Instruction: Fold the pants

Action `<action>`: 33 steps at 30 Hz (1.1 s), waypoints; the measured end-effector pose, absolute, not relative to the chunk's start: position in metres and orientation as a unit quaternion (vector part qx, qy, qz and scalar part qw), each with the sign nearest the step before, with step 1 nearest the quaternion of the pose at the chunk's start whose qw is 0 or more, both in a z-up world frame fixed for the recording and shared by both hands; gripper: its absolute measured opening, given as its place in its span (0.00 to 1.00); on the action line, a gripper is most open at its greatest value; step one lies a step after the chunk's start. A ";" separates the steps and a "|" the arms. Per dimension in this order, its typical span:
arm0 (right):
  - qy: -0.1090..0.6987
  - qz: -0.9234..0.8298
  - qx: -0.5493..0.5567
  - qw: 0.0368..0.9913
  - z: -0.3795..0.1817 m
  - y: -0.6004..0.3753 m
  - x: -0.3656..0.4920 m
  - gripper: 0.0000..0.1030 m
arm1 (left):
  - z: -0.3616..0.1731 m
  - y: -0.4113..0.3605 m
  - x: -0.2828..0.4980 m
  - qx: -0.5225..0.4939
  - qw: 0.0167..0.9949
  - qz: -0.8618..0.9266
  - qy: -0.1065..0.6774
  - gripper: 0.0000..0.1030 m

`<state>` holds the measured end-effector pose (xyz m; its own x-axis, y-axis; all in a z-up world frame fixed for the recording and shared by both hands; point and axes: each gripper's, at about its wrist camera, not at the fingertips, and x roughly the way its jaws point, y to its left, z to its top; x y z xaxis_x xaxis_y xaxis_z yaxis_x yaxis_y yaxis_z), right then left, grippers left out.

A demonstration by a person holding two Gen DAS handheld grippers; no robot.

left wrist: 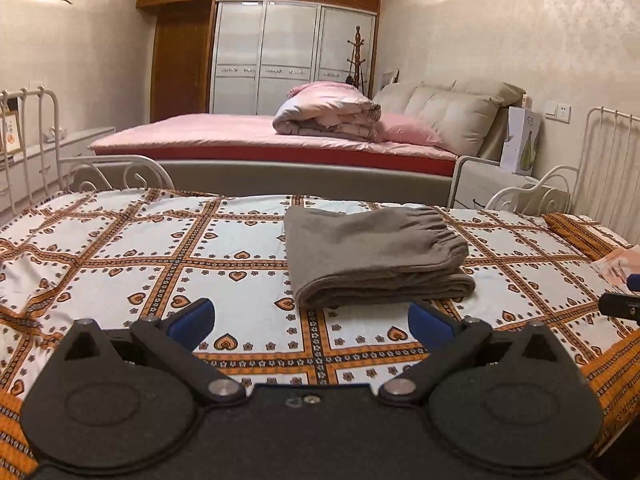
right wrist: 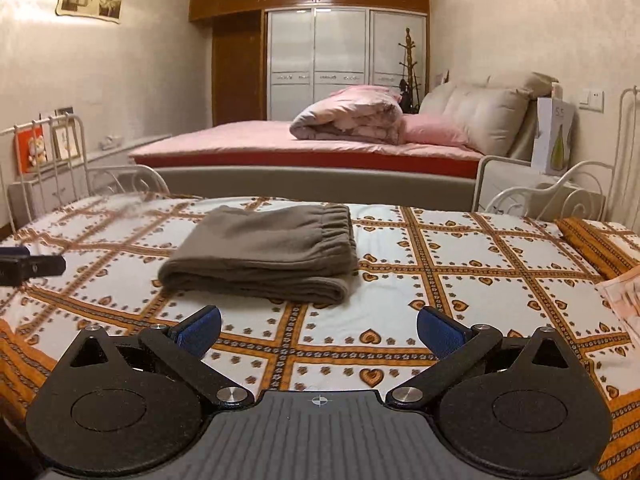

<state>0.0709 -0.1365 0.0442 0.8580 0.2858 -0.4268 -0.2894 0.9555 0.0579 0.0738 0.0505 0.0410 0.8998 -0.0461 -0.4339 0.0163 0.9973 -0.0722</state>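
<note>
Grey-brown pants (left wrist: 376, 254) lie folded into a compact stack on the patterned bedsheet (left wrist: 140, 256), with the elastic waistband on top toward the right. They also show in the right wrist view (right wrist: 268, 254). My left gripper (left wrist: 312, 320) is open and empty, held back just short of the stack's near edge. My right gripper (right wrist: 319, 326) is open and empty, near the stack's right front corner and apart from it. A part of the other gripper shows at the right edge in the left wrist view (left wrist: 620, 304) and at the left edge in the right wrist view (right wrist: 32, 266).
The sheet covers a daybed with white metal rails (left wrist: 32, 136) at both ends. A pillow (right wrist: 600, 240) and a pinkish cloth (right wrist: 624, 292) lie at the right end. Behind stands a pink bed (left wrist: 240, 132) with a rolled quilt (left wrist: 328, 112), and a wardrobe (left wrist: 292, 64).
</note>
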 end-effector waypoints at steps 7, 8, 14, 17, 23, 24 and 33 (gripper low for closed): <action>0.199 0.148 0.008 0.969 0.046 -0.138 0.055 1.00 | 0.041 0.043 0.061 -0.022 0.977 -0.018 0.211 0.94; 0.198 0.147 0.008 0.969 0.047 -0.137 0.055 1.00 | 0.040 0.043 0.065 -0.023 0.977 -0.018 0.210 0.94; 0.199 0.146 0.007 0.969 0.047 -0.134 0.059 1.00 | 0.038 0.038 0.070 -0.030 0.978 -0.025 0.204 0.94; 0.197 0.147 0.001 0.969 0.047 -0.134 0.058 1.00 | 0.038 0.034 0.070 -0.028 0.978 -0.030 0.202 0.94; 0.198 0.145 0.000 0.969 0.047 -0.140 0.056 1.00 | 0.038 0.033 0.067 -0.026 0.979 -0.029 0.199 0.94; 0.198 0.145 0.001 0.969 0.047 -0.140 0.057 1.00 | 0.039 0.034 0.068 -0.026 0.979 -0.029 0.199 0.94; 0.199 0.148 -0.001 0.969 0.047 -0.140 0.058 1.00 | 0.038 0.033 0.068 -0.022 0.979 -0.034 0.201 0.94</action>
